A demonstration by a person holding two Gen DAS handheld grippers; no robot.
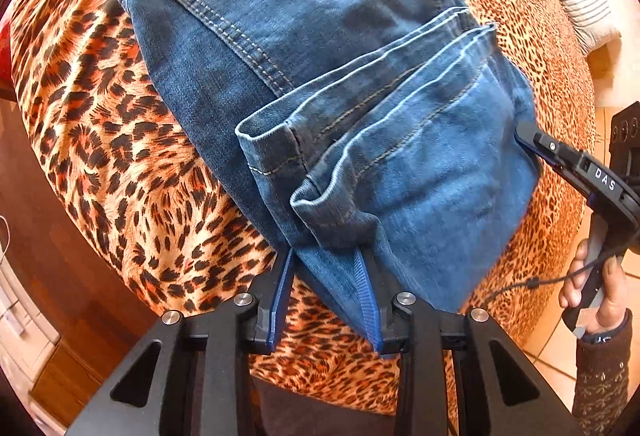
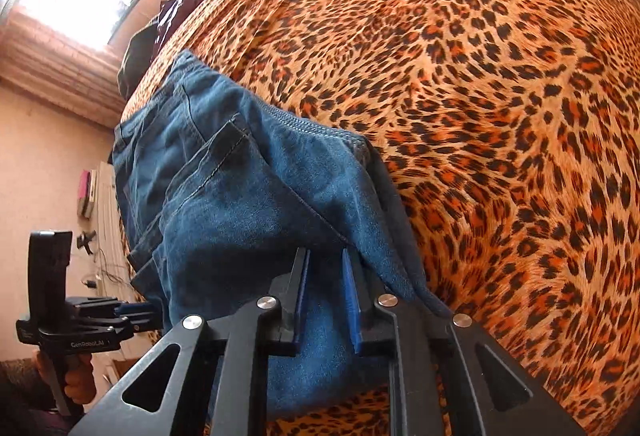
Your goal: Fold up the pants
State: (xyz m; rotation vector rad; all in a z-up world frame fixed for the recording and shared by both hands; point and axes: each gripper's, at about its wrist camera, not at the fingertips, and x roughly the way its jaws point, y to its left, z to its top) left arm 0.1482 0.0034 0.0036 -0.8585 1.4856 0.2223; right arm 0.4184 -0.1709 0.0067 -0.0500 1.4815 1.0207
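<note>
Folded jeans (image 1: 320, 84) fill centre of left wrist view; bare leopard-print cover (image 1: 120, 156) open from 7 to 10 o'clock. Right gripper (image 1: 528, 136) blocks jeans' edge at 3 o'clock, hand (image 1: 592, 288) behind it at 4. Right wrist view: cover wide open 12 to 4 o'clock; left gripper (image 2: 140, 310) at 8 o'clock.

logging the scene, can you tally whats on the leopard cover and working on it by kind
jeans: 1, blue denim, partly folded
grippers: 2, the left gripper and the right gripper, each closed on the jeans' near edge
leopard-print cover: 1, under the jeans
total: 4
</note>
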